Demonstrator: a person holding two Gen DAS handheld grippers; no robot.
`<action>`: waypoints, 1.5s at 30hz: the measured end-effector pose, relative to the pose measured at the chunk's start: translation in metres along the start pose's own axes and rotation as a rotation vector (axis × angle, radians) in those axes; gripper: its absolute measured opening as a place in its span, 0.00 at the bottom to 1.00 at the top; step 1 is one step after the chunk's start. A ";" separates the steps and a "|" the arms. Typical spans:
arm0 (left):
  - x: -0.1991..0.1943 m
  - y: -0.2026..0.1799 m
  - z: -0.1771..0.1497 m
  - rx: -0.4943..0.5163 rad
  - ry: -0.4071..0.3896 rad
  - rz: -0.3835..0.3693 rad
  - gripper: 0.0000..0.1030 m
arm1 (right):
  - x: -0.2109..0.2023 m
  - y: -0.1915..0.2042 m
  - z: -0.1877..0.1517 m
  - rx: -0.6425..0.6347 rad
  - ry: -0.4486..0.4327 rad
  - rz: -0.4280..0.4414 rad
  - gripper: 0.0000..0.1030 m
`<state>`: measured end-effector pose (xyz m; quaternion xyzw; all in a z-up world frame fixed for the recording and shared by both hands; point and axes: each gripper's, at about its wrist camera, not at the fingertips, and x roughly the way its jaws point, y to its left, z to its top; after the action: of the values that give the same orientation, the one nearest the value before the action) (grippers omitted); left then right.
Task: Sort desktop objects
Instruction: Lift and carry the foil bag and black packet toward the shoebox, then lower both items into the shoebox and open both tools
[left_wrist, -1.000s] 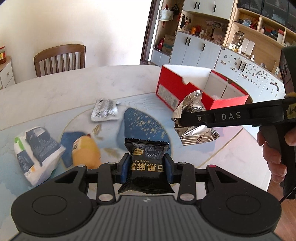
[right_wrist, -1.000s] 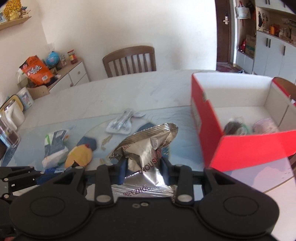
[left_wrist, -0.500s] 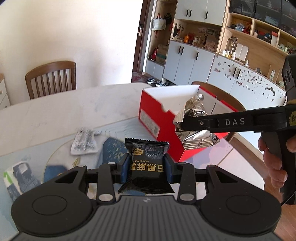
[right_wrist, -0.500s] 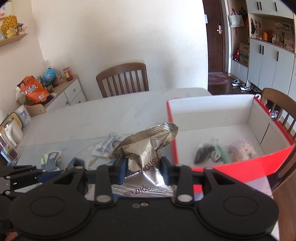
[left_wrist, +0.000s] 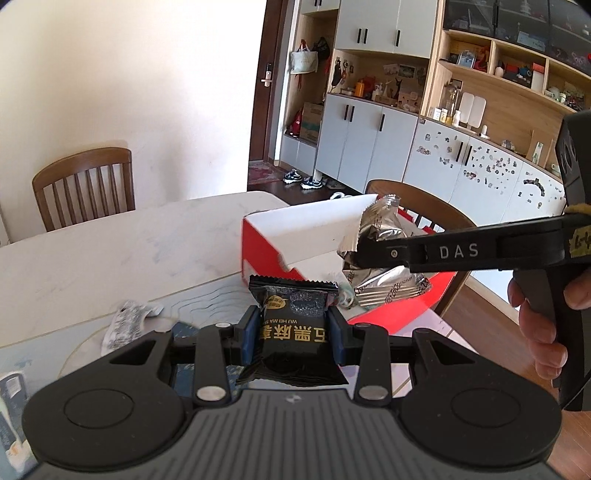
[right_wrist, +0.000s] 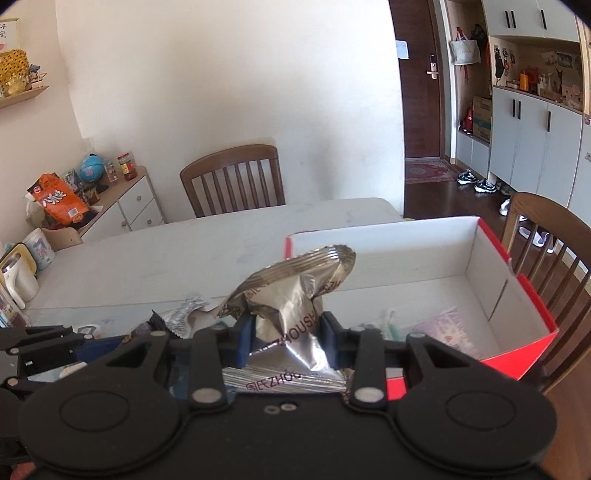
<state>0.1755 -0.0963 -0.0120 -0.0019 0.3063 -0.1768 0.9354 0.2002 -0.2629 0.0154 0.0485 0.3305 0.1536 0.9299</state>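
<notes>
Since a second ago both tongs have carried their packets from above the mat toward the red box, which now fills more of each view, while the loose items on the bench have slid off to the left edge.

Left wrist view: the left tongs (left_wrist: 293, 334) pinch a black packet (left_wrist: 293, 325) between blue pads, its crimped top edge upright; it hangs above the bench (left_wrist: 110, 258), just short of the near corner of the box (left_wrist: 258, 254); the right tongs (left_wrist: 360, 251) reach in from the right, held by a hand (left_wrist: 535, 317), and clamp a silver packet (left_wrist: 380, 258) above the box's open top; a white wrapper (left_wrist: 127, 325) lies flat on the bench at the left; a chair (left_wrist: 83, 184) stands behind the bench, and another (left_wrist: 417, 199) behind the box.

Right wrist view: the right tongs (right_wrist: 286, 334) grip the silver packet (right_wrist: 291, 291) at its middle, so that the foil is crumpled and its crimped end fans out above; the box (right_wrist: 491, 258) lies ahead and to the right, white inside, with a pink pouch (right_wrist: 443, 330) and other small things, too hidden to name, on its floor; the left tongs (right_wrist: 37, 343) show only as black linkage at the left edge, their grip not readable here; a chair (right_wrist: 232, 177) stands at the far side of the bench (right_wrist: 147, 266).
</notes>
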 end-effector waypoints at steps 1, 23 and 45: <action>0.004 -0.003 0.003 0.003 0.000 -0.001 0.36 | 0.001 -0.003 0.001 0.002 0.000 -0.003 0.36; 0.118 -0.045 0.064 0.051 0.048 -0.010 0.36 | 0.034 -0.092 0.012 0.023 0.069 -0.096 0.36; 0.227 -0.028 0.101 0.060 0.268 -0.016 0.36 | 0.088 -0.111 0.011 -0.025 0.226 -0.070 0.36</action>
<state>0.3942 -0.2082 -0.0568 0.0474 0.4232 -0.1921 0.8842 0.3001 -0.3401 -0.0508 0.0078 0.4329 0.1294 0.8921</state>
